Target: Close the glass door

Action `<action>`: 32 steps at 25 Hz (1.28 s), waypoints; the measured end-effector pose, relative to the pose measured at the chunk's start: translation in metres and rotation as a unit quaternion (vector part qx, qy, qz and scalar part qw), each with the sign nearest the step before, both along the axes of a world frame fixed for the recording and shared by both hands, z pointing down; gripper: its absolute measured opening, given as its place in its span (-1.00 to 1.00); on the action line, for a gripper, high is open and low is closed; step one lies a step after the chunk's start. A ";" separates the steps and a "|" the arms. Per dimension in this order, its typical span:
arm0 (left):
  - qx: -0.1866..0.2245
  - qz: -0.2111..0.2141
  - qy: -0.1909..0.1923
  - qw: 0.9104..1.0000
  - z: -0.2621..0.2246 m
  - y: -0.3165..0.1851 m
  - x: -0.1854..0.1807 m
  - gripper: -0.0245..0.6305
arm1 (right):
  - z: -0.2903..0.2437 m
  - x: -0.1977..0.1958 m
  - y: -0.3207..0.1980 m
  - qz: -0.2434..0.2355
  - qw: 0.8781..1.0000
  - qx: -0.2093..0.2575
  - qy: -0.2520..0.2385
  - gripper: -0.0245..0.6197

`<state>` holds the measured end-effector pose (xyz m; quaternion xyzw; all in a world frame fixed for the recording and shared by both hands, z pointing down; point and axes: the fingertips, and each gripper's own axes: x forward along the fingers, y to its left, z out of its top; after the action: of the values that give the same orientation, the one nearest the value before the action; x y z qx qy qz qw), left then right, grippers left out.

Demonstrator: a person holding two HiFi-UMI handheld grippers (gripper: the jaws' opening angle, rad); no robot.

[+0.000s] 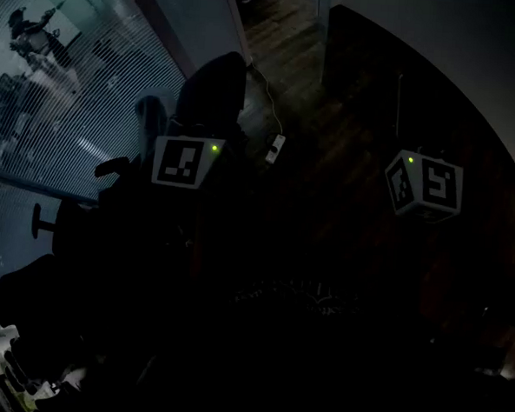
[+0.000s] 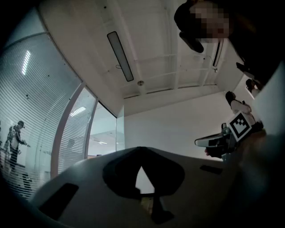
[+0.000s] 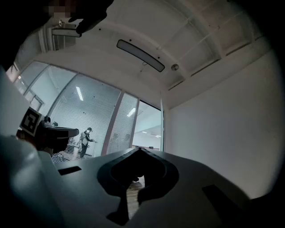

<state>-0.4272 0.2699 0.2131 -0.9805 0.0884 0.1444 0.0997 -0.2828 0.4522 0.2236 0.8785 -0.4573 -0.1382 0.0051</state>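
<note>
The glass door (image 3: 163, 127) stands open, seen edge-on against the white wall, beside the bright doorway (image 3: 149, 129). In the left gripper view the same opening (image 2: 106, 136) lies past the striped glass wall. Both grippers are held up side by side, tilted slightly upward toward the doorway and well short of it. My left gripper (image 2: 141, 151) is shut with nothing in it. My right gripper (image 3: 139, 151) is shut and empty too. The head view is very dark; only the marker cubes show, the left one (image 1: 186, 162) and the right one (image 1: 424, 185).
A striped glass wall (image 1: 65, 84) runs along the left, with a person (image 3: 85, 141) standing behind it. A white power strip (image 1: 276, 148) with its cable lies on the dark wooden floor near the doorway. A white wall (image 3: 213, 133) closes the right side.
</note>
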 end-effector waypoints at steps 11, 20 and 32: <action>-0.004 0.001 0.000 1.000 -0.001 0.003 -0.005 -0.92 | 0.000 -0.004 0.005 -0.001 1.000 -0.003 -0.001 -0.91; -0.001 0.006 -0.003 1.000 -0.001 0.002 -0.001 -0.92 | 0.004 0.000 0.004 -0.004 1.000 -0.004 -0.007 -0.91; 0.002 0.015 -0.009 1.000 0.004 0.013 0.002 -0.92 | 0.005 -0.002 0.012 -0.008 1.000 0.010 -0.009 -0.91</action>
<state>-0.4252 0.2831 0.2174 -0.9827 0.0729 0.1371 0.1005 -0.2848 0.4638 0.2289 0.8763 -0.4625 -0.1345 -0.0090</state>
